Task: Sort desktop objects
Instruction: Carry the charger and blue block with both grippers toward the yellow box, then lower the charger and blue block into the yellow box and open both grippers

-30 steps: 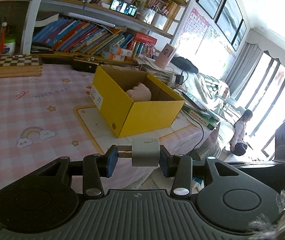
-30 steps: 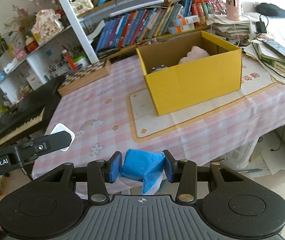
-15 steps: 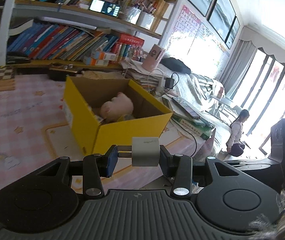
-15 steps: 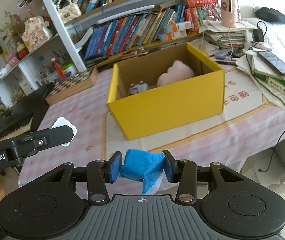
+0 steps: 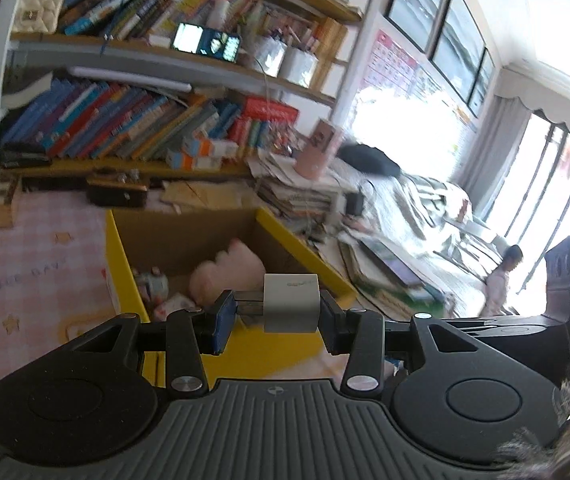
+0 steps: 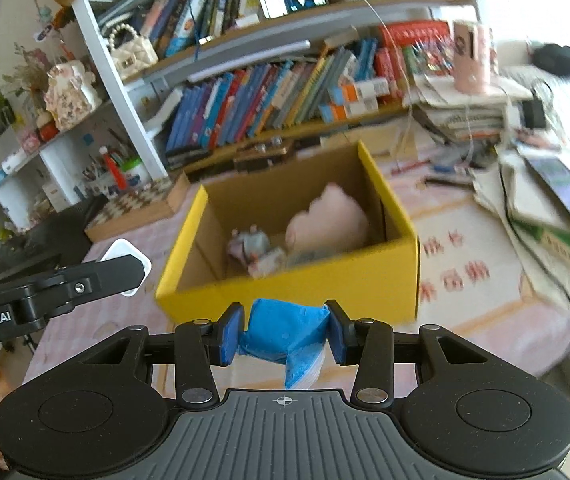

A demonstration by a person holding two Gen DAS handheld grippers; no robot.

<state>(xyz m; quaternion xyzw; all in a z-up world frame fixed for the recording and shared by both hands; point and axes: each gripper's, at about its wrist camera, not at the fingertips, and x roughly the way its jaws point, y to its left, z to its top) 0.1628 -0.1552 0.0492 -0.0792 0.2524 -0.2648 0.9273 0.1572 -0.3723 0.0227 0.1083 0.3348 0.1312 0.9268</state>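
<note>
Left gripper [image 5: 272, 314] jaws clamp a white charger [image 5: 291, 303], right gripper [image 6: 284, 334] jaws squeeze a blue packet [image 6: 285, 336], both just short of the yellow box [image 6: 293, 280].

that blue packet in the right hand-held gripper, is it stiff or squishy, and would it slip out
Probably squishy: the blue packet looks pinched and creased between the right hand-held gripper pads, and a corner droops below them. It seems light, since it hangs in the pinch alone. Its wrapper looks like smooth film, so it might slip, though the deep squeeze likely holds it.
</note>
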